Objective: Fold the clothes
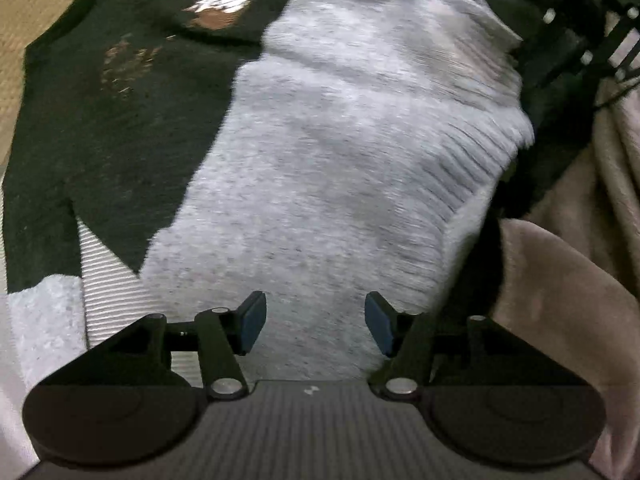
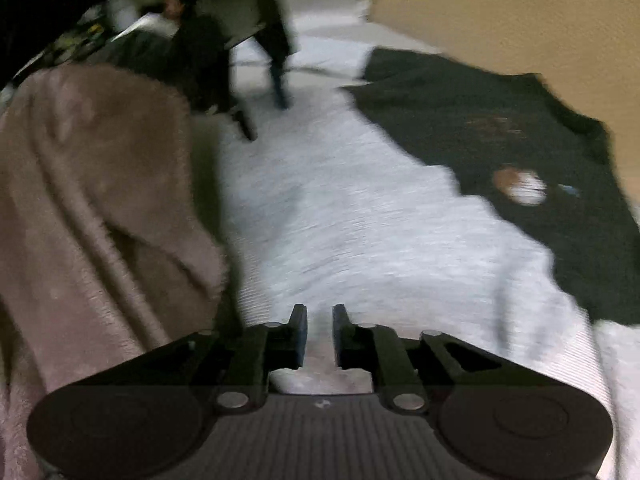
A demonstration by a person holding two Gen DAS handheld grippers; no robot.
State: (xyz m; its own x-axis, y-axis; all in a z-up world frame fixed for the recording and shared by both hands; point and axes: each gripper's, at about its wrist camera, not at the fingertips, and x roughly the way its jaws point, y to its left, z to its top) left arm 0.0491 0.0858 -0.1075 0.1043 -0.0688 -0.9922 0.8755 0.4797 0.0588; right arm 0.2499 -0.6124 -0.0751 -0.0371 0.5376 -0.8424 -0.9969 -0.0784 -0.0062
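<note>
A grey knit sweater (image 1: 340, 152) lies spread over a dark green T-shirt (image 1: 120, 128) with a small printed motif, both on a white ribbed bedcover (image 1: 108, 288); a tan floor (image 1: 36, 12) shows past the shirt's far edge. The left hand-held gripper (image 1: 316, 326) hovers just above the grey knit, its blue pads (image 1: 253, 322) spread wide and holding nothing. The right hand-held gripper (image 2: 320, 338) has its fingers nearly together with pale cloth showing in the narrow gap; I cannot tell whether it is pinching that cloth or only hanging over it. A fluffy brownish-pink blanket (image 2: 92, 216) is bunched just beside it. The sweater looks soft, thick and floppy, light enough to lift but prone to sag and bunch. The ribbed hem (image 1: 472, 168) looks like the firmest edge to pinch.
</note>
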